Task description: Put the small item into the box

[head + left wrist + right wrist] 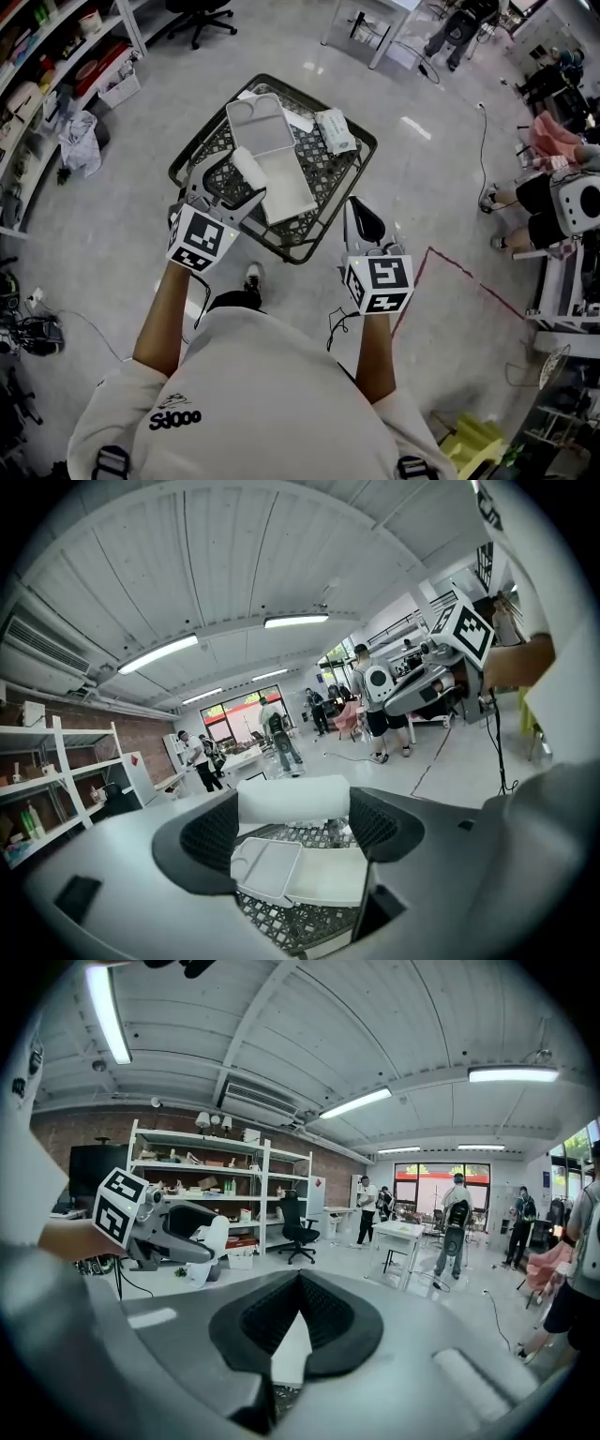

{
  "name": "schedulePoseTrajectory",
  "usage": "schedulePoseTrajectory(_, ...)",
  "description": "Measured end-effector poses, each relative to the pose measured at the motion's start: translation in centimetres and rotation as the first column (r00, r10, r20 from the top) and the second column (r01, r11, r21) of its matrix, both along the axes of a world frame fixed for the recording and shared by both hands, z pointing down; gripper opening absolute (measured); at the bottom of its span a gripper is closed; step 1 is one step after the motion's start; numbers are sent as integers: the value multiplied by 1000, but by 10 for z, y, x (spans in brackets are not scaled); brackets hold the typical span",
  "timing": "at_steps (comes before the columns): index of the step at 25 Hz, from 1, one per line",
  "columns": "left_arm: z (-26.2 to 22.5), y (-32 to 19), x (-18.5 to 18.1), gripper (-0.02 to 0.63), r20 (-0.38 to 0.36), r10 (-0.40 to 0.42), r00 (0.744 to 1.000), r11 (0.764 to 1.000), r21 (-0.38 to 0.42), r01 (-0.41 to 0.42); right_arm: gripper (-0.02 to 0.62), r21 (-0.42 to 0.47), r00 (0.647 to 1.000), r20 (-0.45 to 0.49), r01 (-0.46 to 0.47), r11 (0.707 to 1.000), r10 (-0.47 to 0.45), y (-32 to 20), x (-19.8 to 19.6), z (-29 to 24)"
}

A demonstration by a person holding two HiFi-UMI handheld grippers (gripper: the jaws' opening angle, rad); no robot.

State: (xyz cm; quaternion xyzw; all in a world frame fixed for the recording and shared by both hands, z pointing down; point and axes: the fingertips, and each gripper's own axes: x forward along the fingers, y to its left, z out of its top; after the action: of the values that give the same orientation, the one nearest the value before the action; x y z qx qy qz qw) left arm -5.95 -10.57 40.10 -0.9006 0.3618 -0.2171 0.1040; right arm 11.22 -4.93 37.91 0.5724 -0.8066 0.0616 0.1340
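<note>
White, roll-shaped and short, the small item [247, 170] sits crosswise between the jaws of the left gripper [242, 180], which we hold in our left hand. The left gripper view shows those jaws clamped on it, one dark ribbed pad [210, 832] against each end of the item [292, 799]. Through the gap under the item we see the box [314, 878] below.

From the head view, the held item hangs over the left edge of the box [286, 187], close to its near end. How high above the box it hangs, we cannot tell. The box is a shallow white tray lying open, and a second white part divided into compartments [255, 114] joins its far end.

The box lies roughly along the middle of a black wire-mesh desk [328, 173] with a raised rim. A pale packet [335, 129] lies on the mesh just beside the far right side of the box, near the desk's right corner. Bare mesh shows to the right of the box and along the near edge.

Our right gripper [364, 217] hangs off the desk's near right edge, over the floor and well apart from the box. In the right gripper view its jaws are together, tips meeting, with nothing between them.

Grey polished floor [141, 216] lies open on every side of the desk. A red tape line [461, 269] runs across it to our right, and shelving [47, 66] stands far to our left.
</note>
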Motion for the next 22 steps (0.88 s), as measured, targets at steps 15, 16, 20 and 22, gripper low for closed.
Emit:
schedulePoseTrajectory(15, 54, -90, 4, 370, -1, 73, 997, 991, -115, -73, 11, -110, 998, -18, -58, 992, 57, -87, -9, 46)
schedulePoseTrajectory(16, 59, -93, 5, 370, 0, 82, 997, 989, -125, -82, 11, -121, 998, -19, -65, 991, 63, -89, -9, 51)
schedulePoseTrajectory(20, 73, -104, 12, 370, 4, 109, 994, 981, -163, -107, 11, -155, 996, -26, -87, 984, 84, -96, -6, 63)
schedulePoseTrajectory(22, 82, -105, 15, 370, 3, 115, 993, 976, -186, -113, 11, -176, 995, -24, -98, 979, 95, -98, -3, 71)
